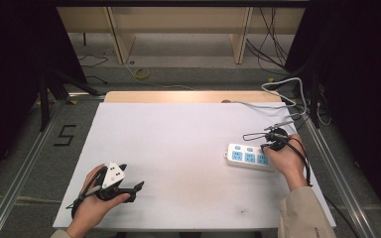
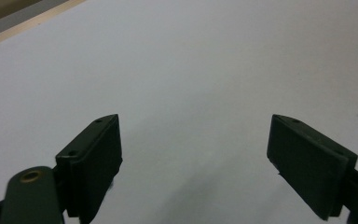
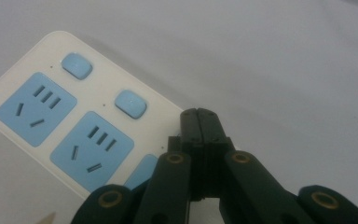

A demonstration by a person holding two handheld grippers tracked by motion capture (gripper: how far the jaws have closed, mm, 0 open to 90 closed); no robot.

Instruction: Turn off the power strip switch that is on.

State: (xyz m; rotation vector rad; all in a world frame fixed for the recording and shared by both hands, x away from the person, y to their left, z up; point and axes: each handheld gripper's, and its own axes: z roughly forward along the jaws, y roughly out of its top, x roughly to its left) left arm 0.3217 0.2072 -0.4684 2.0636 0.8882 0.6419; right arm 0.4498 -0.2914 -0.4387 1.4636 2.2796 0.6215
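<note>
The left claw (image 1: 138, 187) lay on the near left of the white counter (image 1: 178, 148), its jaws wide apart over bare surface. Farther right, the right claw (image 3: 199, 116), jaws pressed together, sat at the strip (image 3: 74, 121): white, with blue sockets and blue switches. The claw and hand (image 1: 285, 158) hid its third socket and right end.

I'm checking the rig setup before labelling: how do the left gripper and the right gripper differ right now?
The left gripper has its jaws spread wide with bare white table between them; the right gripper has its jaws pressed together with nothing between them. The left gripper sits at the table's near left, away from any object; the right gripper's tips are over the white power strip, next to its blue switches. Both have black jaws and are hand-held.
</note>
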